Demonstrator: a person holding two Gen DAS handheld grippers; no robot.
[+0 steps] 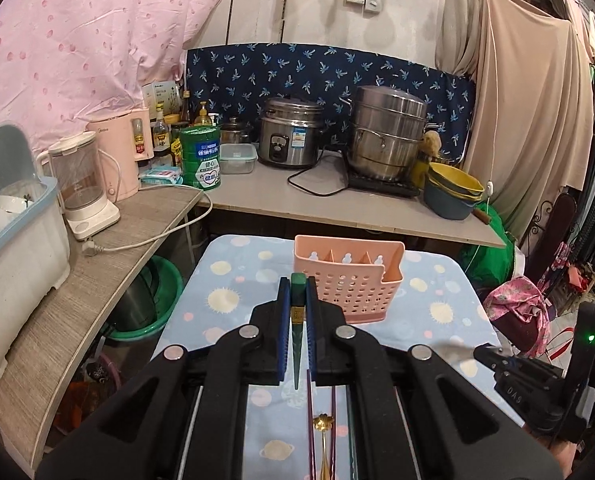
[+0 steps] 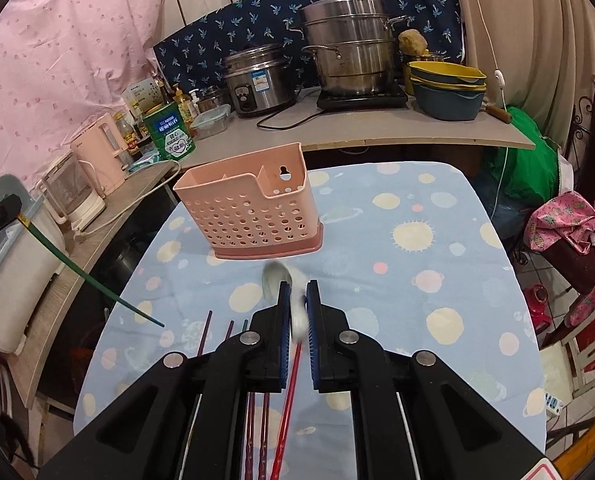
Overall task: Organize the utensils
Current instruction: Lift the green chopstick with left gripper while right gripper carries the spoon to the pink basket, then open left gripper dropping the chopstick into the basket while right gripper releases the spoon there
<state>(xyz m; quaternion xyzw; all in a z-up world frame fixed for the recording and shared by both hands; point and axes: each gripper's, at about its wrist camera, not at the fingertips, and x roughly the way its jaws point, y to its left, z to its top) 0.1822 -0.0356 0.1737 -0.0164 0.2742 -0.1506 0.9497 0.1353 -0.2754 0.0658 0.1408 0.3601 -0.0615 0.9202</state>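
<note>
On the blue planet-print counter [image 2: 437,280] the pink perforated utensil caddy [image 2: 253,208] stands empty just ahead of both downward-tilted tools, the left tool [image 1: 297,300] clamped on a green chopstick [image 1: 297,320], the right tool [image 2: 298,300] clamped on a blurred white spoon [image 2: 275,276], while purple chopsticks [image 2: 205,336] lie below; the green tin's [image 1: 200,158] writing is unreadable.

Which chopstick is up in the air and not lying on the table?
The green chopstick. The left gripper pinches its thick end, so it hangs off the table, while the purple chopsticks lie flat on the cloth.
</note>
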